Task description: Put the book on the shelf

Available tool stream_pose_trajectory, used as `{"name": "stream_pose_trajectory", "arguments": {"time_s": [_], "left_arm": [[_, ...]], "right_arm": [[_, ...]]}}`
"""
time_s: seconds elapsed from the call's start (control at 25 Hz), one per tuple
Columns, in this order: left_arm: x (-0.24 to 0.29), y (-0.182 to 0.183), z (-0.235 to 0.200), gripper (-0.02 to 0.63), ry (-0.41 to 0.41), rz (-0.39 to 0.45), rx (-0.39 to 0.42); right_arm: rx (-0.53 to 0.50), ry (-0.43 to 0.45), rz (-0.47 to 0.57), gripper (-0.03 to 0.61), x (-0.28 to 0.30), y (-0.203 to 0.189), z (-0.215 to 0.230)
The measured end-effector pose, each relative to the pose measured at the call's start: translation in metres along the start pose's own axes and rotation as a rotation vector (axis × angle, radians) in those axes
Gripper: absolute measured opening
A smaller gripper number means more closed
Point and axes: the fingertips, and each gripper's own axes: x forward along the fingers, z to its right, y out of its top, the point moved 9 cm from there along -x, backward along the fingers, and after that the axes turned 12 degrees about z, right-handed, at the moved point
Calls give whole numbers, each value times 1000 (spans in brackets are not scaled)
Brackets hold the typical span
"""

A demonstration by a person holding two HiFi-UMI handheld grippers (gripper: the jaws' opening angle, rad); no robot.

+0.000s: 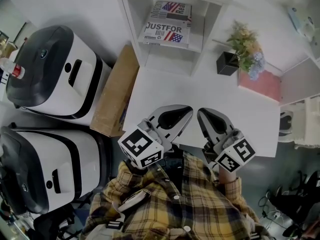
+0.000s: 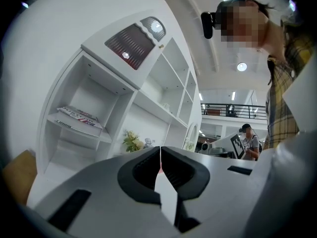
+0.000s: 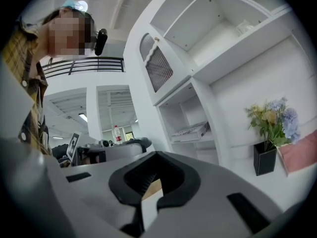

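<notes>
The book (image 1: pixel 167 26), a magazine-like volume with a flag cover, lies flat on the middle board of the white shelf unit (image 1: pixel 134 31) at the back of the table. It also shows in the left gripper view as the book (image 2: pixel 79 118) and in the right gripper view as the book (image 3: pixel 190 131). My left gripper (image 1: pixel 186 111) and right gripper (image 1: pixel 202 114) are side by side over the table's near edge, close to the person's chest and far from the shelf. The left gripper (image 2: pixel 160 148) and right gripper (image 3: pixel 155 153) are both shut, holding nothing.
A white table (image 1: pixel 165 89) stretches between me and the shelf. A black pot of flowers (image 1: pixel 228 63) and a pink flat object (image 1: pixel 260 85) sit at its back right. A cardboard box (image 1: pixel 112 91) and two white-and-black machines (image 1: pixel 55 74) stand left of the table.
</notes>
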Motion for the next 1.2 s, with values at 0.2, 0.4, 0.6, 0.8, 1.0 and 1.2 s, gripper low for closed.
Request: {"name": "stream_pose_trajectory", "arguments": {"time_s": [0.2, 0.4, 0.6, 0.8, 1.0, 1.2], "left_arm": [[0, -2, 2, 21, 6, -10, 6], [1, -4, 4, 21, 1, -17, 12], [0, -4, 6, 20, 7, -13, 13], [-1, -4, 6, 20, 15, -16, 15], [-1, -5, 6, 20, 23, -12, 12], [-2, -3, 2, 21, 36, 3, 18]], "right_arm": [[-7, -6, -17, 18, 2, -3, 0], [-9, 14, -17, 17, 2, -4, -1], [-7, 26, -12, 18, 3, -3, -2], [-4, 31, -3, 17, 4, -2, -2], [-17, 24, -5, 17, 3, -2, -2], [-13, 24, -3, 17, 1, -2, 0]]}}
